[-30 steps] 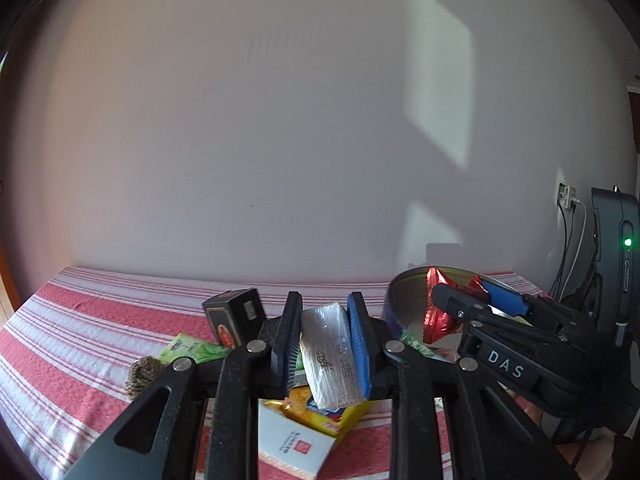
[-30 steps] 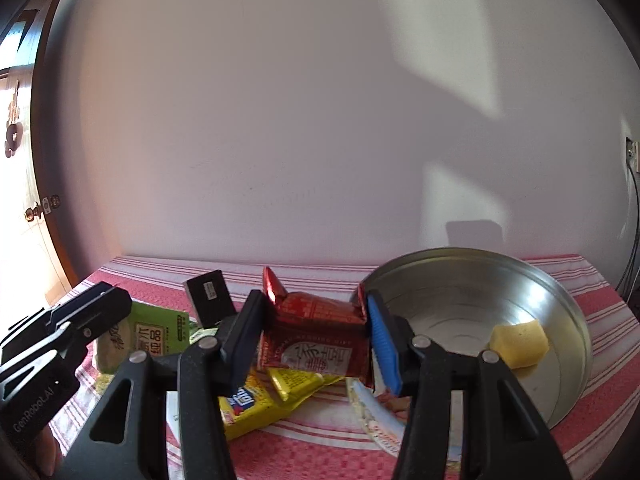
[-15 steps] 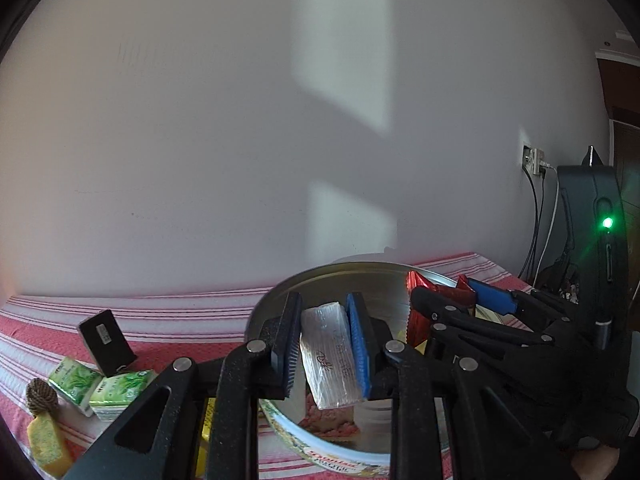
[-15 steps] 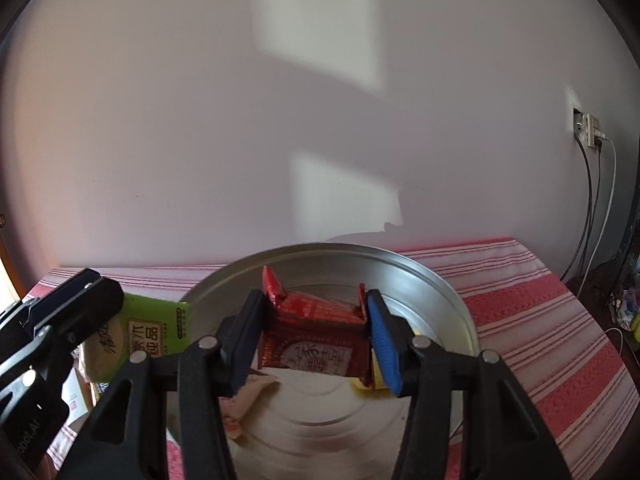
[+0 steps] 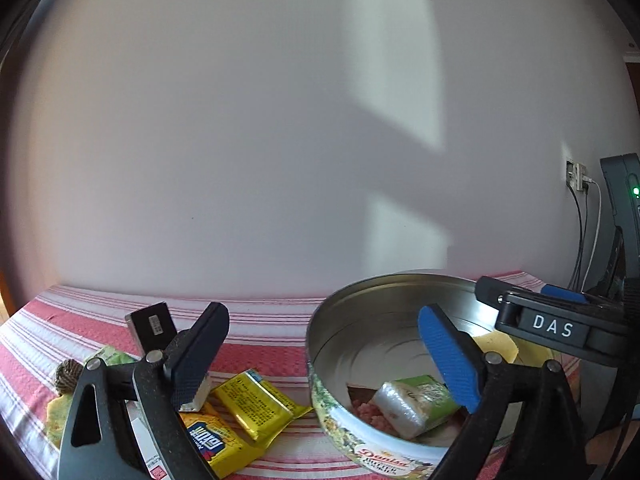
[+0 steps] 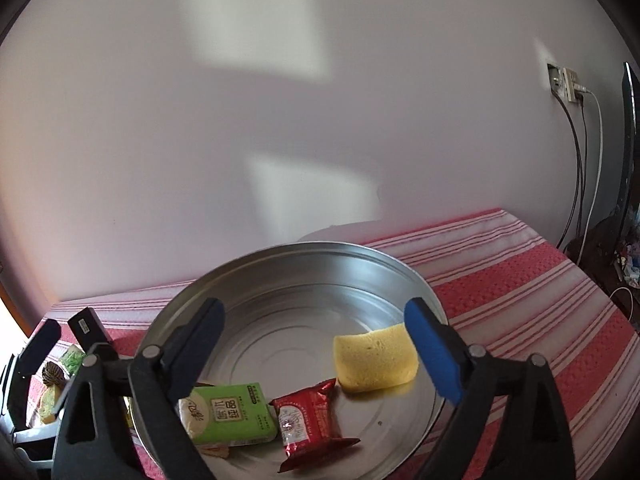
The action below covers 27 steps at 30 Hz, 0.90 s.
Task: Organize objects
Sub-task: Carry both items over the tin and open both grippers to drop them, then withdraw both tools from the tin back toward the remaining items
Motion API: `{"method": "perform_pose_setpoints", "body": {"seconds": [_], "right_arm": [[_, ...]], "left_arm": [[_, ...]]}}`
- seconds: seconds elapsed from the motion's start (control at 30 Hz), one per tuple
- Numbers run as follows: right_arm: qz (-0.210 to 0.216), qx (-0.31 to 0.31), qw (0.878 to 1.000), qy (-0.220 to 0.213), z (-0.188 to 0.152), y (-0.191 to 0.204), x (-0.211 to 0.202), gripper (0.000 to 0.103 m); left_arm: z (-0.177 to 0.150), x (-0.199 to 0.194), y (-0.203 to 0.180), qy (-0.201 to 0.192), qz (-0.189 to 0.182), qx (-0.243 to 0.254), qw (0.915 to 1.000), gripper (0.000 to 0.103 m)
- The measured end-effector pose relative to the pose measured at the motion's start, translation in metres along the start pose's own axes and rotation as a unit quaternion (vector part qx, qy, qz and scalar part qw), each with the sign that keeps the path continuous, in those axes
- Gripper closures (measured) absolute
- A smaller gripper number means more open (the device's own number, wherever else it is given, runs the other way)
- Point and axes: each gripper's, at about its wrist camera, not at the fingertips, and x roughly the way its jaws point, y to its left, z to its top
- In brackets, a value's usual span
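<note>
A round metal tin stands on the red striped cloth; it also shows in the left wrist view. Inside lie a green packet, a red snack packet and a yellow sponge. My right gripper is open and empty above the tin. My left gripper is open and empty over the tin's left rim, with the green packet below its blue finger. The right gripper shows at the right of the left wrist view.
Left of the tin lie yellow packets, a small black box, a green packet and a brown twine ball. The white wall stands close behind. Cables hang from a wall socket at the right.
Both grippers have opened. The green-and-clear packet left my left gripper and the red packet left my right gripper; both now lie in the tin.
</note>
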Motion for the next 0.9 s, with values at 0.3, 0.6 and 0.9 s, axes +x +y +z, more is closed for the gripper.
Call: {"method": "perform_pose_setpoints", "body": {"seconds": [0.3, 0.6, 0.9], "right_arm": [[-0.001, -0.020, 1.000, -0.003, -0.008, 0.012, 0.002, 0.005], [0.008, -0.063, 0.997, -0.053, -0.028, 0.041, -0.009, 0.002], [-0.008, -0.096, 0.995, -0.031, -0.044, 0.064, -0.002, 0.002]], "left_arm": [[-0.009, -0.010, 0.040, 0.018, 0.047, -0.031, 0.9982, 0.006], [-0.022, -0.019, 0.066, 0.015, 0.092, -0.028, 0.9953, 0.006], [-0.030, -0.040, 0.098, 0.027, 0.113, -0.035, 0.9926, 0.006]]}}
